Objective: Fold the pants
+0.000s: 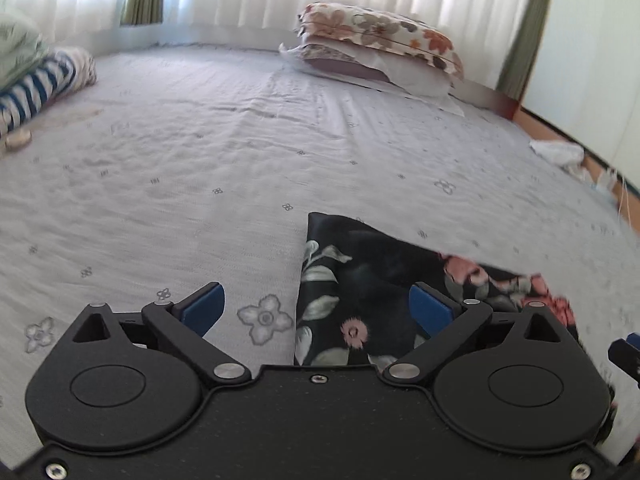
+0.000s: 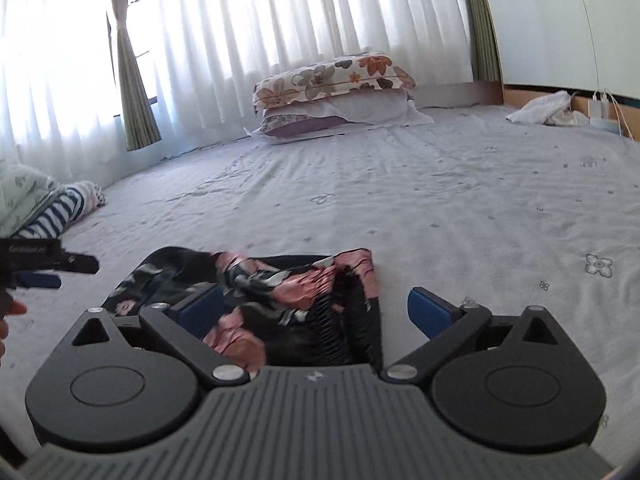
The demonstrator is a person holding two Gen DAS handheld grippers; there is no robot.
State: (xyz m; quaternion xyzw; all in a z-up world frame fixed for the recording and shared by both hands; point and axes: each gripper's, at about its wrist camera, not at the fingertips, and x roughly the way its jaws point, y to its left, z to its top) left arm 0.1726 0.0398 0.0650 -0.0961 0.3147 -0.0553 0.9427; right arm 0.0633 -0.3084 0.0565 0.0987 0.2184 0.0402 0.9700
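**A:** Where are the pants, and is anything gripping them?

**B:** The pants (image 1: 372,300), dark fabric with pink and pale green flowers, lie in a folded bundle on the bed (image 1: 200,200), near its front edge and well short of the pillows (image 1: 376,48) stacked at the far edge by the curtained window. Nothing grips them. The left gripper (image 1: 316,308) has its jaws spread wide, one blue pad over bare sheet and the other over the cloth, neither pressing. The right gripper (image 2: 316,312) is also released, jaws wide, with the bundle between and below them.

**A:** Why would both hang open like that?

**B:** My guess is that a fold has been laid down and the cloth let go, so it can settle flat on the sheet.

**A:** Do the two views differ?

**B:** Yes. The left wrist view shows a clean, straight folded edge on the bundle's left side. The right wrist view shows the rumpled end instead, with a gathered waistband (image 2: 352,320) and loose pink folds, so some tidying may remain. It also catches the left gripper from the side.
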